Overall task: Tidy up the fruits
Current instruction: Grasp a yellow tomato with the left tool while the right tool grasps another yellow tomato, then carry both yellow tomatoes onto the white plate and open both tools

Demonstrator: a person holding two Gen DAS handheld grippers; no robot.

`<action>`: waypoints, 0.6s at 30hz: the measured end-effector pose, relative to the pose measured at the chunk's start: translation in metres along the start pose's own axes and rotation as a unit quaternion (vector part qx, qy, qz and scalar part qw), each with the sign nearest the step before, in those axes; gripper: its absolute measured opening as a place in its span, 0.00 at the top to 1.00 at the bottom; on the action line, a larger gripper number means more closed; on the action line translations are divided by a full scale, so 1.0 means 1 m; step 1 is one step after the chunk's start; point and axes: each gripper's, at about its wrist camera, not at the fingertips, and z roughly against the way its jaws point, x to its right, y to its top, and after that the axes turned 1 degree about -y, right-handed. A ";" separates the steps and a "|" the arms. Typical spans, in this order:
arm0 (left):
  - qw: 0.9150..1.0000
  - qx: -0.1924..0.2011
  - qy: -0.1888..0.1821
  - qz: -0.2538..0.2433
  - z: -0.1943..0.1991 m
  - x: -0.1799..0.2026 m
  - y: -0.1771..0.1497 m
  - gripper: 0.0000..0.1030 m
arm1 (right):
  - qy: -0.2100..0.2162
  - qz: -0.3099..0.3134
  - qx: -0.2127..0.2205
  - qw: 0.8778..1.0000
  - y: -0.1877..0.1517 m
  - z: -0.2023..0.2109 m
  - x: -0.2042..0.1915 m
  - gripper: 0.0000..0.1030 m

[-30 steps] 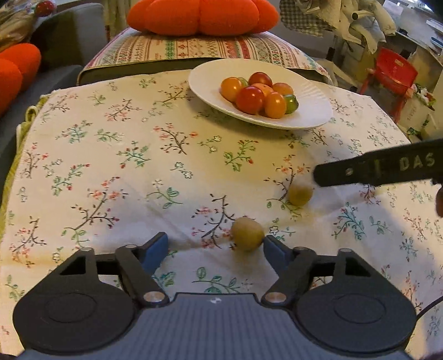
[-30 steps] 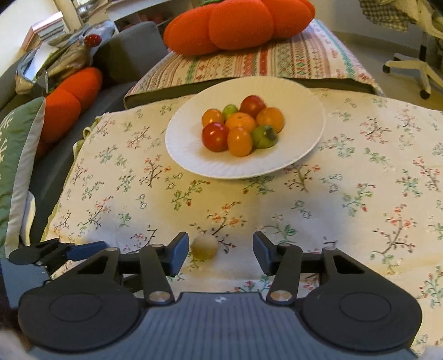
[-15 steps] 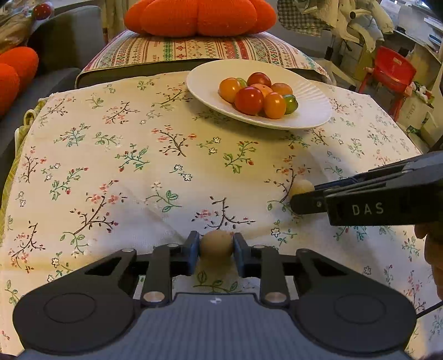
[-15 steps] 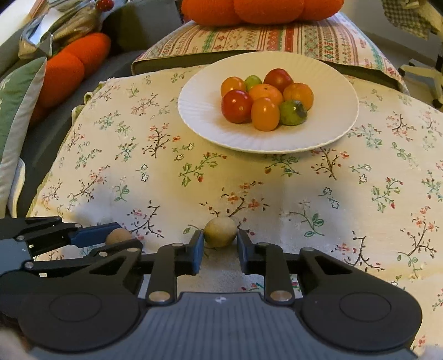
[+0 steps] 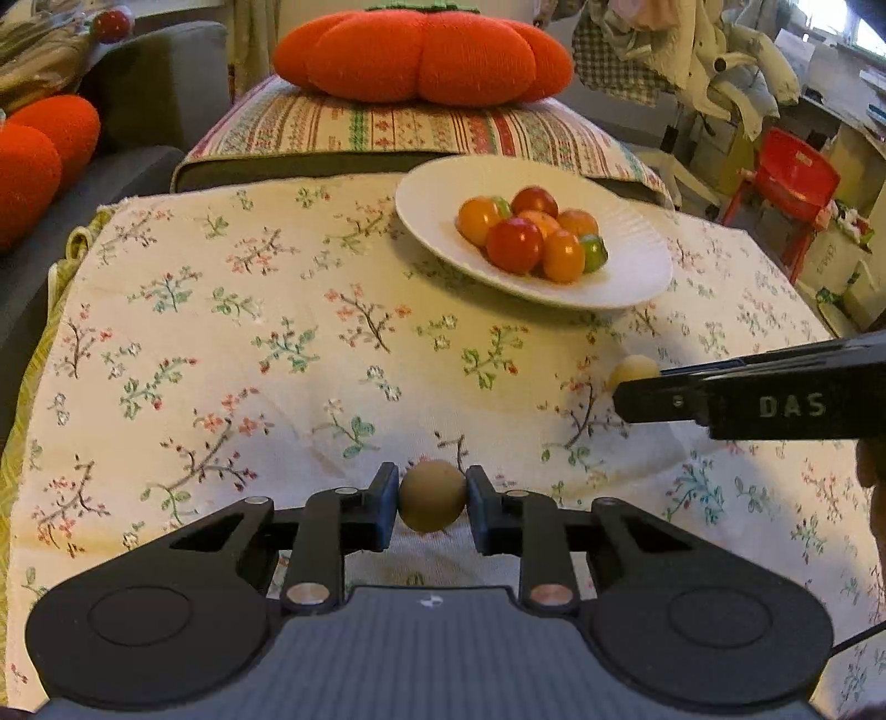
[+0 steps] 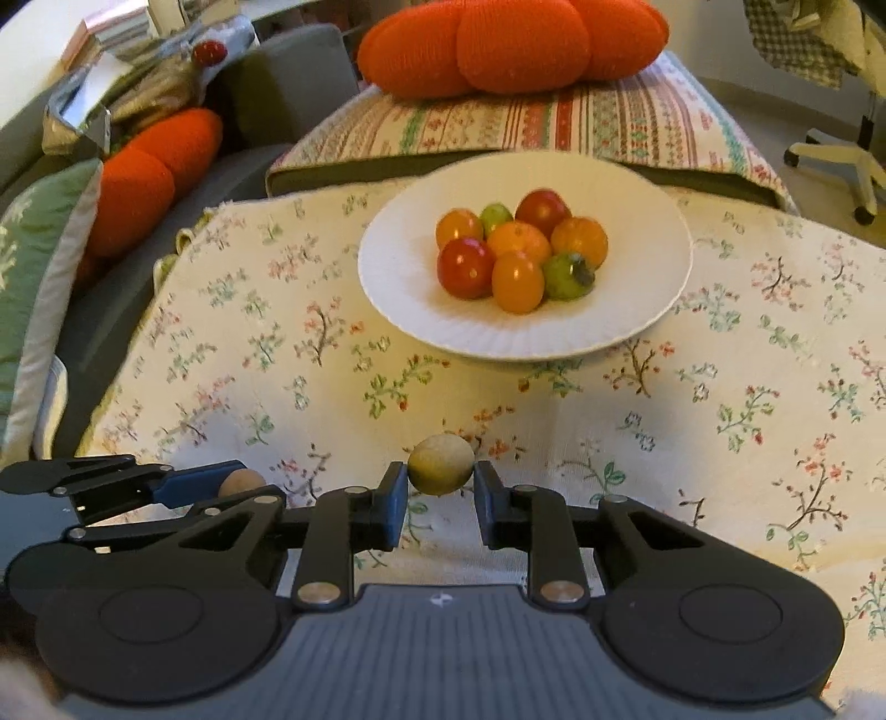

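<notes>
My left gripper (image 5: pixel 432 495) is shut on a small brownish round fruit (image 5: pixel 433 494), just above the floral cloth (image 5: pixel 221 343). My right gripper (image 6: pixel 441 487) is shut on a pale yellow-green round fruit (image 6: pixel 441 463). In the left wrist view the right gripper (image 5: pixel 626 387) comes in from the right with that pale fruit (image 5: pixel 634 368) at its tips. The right wrist view shows the left gripper (image 6: pixel 221 490) at lower left with the brownish fruit (image 6: pixel 239 483). Beyond both stands a white plate (image 5: pixel 432 205) (image 6: pixel 398 310) with several red, orange and green tomatoes (image 6: pixel 515 249).
An orange pumpkin-shaped cushion (image 5: pixel 421 52) lies on a striped pillow (image 5: pixel 343 127) behind the plate. More orange cushions (image 6: pixel 149 171) and a green pillow (image 6: pixel 33 266) sit on the grey sofa at left. A red chair (image 5: pixel 786 177) stands at far right.
Both grippers went from open around their fruits to shut on them. Since then each has lifted its fruit slightly off the cloth, with the plate looking nearer.
</notes>
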 end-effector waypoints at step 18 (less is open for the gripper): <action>0.997 0.066 -0.017 0.035 0.014 -0.009 0.028 0.96 | -0.013 -0.064 0.067 0.996 0.017 0.033 0.039 0.78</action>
